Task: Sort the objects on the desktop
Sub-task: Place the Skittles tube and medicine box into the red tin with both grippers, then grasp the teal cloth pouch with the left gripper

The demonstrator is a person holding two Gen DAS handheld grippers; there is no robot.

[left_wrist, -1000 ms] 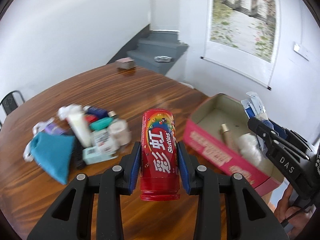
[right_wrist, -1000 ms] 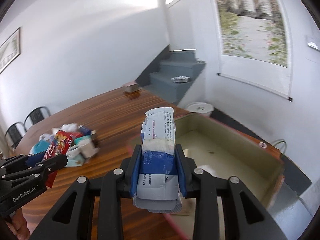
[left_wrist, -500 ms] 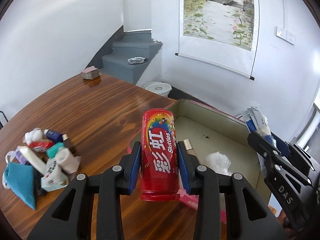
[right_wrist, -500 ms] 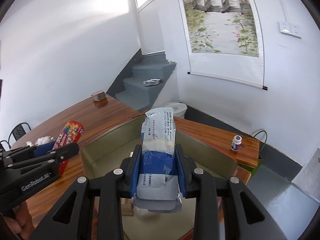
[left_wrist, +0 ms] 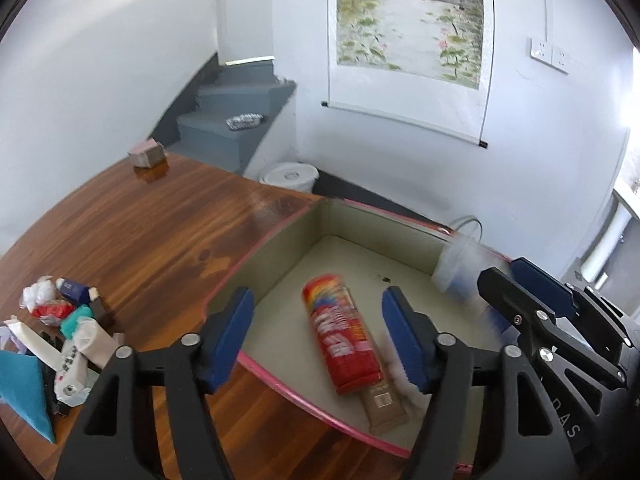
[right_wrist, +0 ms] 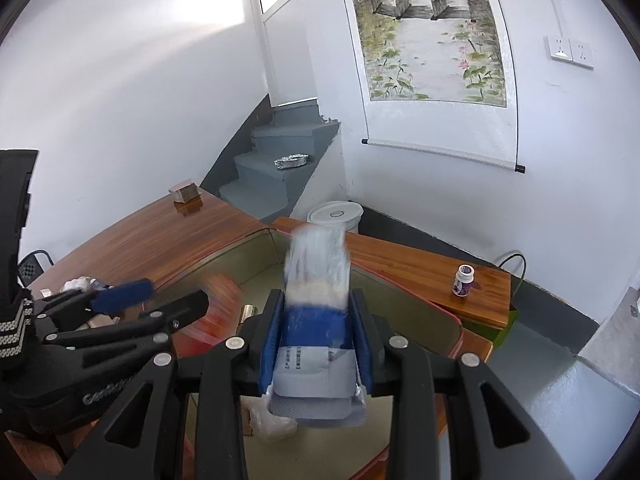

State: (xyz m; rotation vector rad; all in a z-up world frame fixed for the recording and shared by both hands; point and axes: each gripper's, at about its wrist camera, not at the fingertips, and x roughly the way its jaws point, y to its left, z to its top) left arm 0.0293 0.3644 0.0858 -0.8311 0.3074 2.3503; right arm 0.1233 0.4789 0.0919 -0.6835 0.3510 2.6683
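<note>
Left gripper [left_wrist: 318, 336]: jaws have just been opening and now stand wide apart above the box; nothing is pressed between the blue pads.
Red candy tube [left_wrist: 342, 332]: lying on its side on the floor of the box, below and between the spread left fingers, clear of both (its print is blurred).
Right gripper [right_wrist: 316, 334]: jaws drawn close, pads clamped on the lower part of the blue-and-white packet [right_wrist: 316, 308], which stands upright over the box; its top end is blurred.
Pink-edged box [left_wrist: 280, 236]: open-topped, on the wooden table [left_wrist: 152, 232], olive-lined inside.
Other box contents: a tan tube [left_wrist: 384, 400] touching the lower end of the candy tube, and something white just beside it, partly hidden by the left gripper's finger.
Unsorted pile [left_wrist: 60, 340]: on the table well left of the box (teal pouch, white tubes, small bottles, crumpled white scraps).
Far table edge: a small pink-topped block [left_wrist: 146, 154].
</note>
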